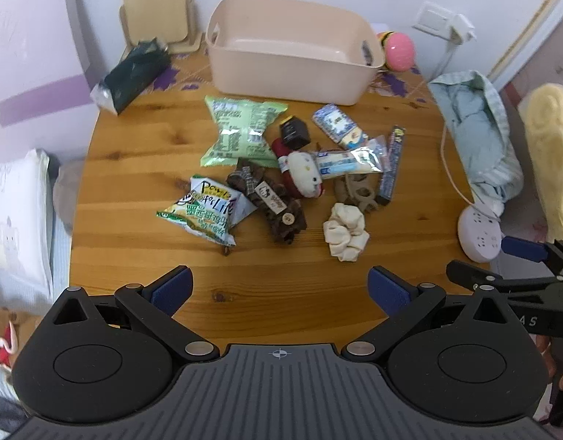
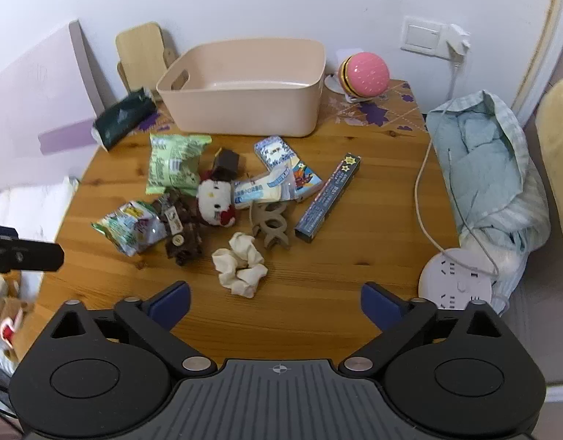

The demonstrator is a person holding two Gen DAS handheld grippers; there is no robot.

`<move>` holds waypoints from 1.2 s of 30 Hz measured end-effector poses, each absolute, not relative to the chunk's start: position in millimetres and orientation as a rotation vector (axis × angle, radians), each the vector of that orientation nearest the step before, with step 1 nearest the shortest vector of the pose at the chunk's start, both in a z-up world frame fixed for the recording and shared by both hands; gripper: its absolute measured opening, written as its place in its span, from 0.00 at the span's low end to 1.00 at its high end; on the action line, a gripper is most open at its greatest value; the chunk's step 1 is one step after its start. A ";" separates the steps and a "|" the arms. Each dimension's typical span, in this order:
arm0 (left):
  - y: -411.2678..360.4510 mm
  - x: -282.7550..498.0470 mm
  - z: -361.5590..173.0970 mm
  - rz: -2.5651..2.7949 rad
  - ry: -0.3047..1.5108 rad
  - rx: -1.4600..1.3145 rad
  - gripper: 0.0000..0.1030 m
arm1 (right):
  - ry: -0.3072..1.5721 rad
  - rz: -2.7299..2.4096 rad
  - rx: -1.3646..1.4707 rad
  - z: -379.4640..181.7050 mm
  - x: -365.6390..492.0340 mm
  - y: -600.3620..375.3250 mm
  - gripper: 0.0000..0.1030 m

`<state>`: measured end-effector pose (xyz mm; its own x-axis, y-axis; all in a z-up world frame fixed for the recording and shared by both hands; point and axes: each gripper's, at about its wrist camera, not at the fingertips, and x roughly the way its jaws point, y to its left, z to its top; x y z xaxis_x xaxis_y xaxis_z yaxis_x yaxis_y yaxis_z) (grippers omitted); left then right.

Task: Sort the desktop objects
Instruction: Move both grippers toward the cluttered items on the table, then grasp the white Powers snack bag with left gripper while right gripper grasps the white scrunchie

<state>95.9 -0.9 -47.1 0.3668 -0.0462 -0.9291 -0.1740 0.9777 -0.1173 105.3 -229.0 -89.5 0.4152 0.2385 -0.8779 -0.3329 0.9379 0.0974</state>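
A heap of small items lies mid-table: a green snack bag (image 1: 241, 132), a second snack bag (image 1: 204, 209), a brown scrunchie (image 1: 277, 201), a white plush cat (image 1: 305, 178), a cream scrunchie (image 1: 345, 231), a beige hair claw (image 2: 270, 225), a long blue box (image 2: 329, 198) and a small black box (image 1: 294, 132). Behind them stands an empty beige bin (image 1: 292, 51). My left gripper (image 1: 279, 289) is open above the near table edge, holding nothing. My right gripper (image 2: 275, 302) is open too, just short of the cream scrunchie (image 2: 241, 264).
A dark tissue pack (image 1: 131, 77) lies back left by a wooden stand (image 1: 156, 7). A pink ball (image 2: 364, 73) sits back right. A white power strip (image 2: 455, 280) with its cable and a pale blue cloth bundle (image 2: 490, 168) crowd the right edge.
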 end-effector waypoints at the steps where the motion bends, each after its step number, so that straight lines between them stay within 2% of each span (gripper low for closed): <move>1: 0.0 98.8 -49.7 0.085 1.200 -0.204 1.00 | 1.085 0.372 -0.102 -93.2 108.2 -227.5 0.96; 8: 18.8 119.7 -77.5 0.092 1.259 -0.184 1.00 | 1.122 0.409 -0.143 -130.2 122.5 -209.1 0.91; 12: 33.7 134.4 -96.8 0.074 1.296 -0.188 1.00 | 1.128 0.421 -0.121 -148.0 126.8 -196.6 0.84; 22: 46.9 175.7 -143.6 -0.003 1.376 -0.068 1.00 | 1.130 0.405 -0.222 -192.1 132.9 -166.4 0.80; 36: 70.5 213.9 -215.6 0.032 1.447 -0.091 1.00 | 1.141 0.437 -0.230 -232.9 160.6 -150.4 0.80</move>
<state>213.9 70.5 -215.6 0.1236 -0.0336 -0.9918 -0.0768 0.9961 -0.0433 160.6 -150.4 -232.9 0.3450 0.2179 -0.9129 -0.4482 0.8929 0.0438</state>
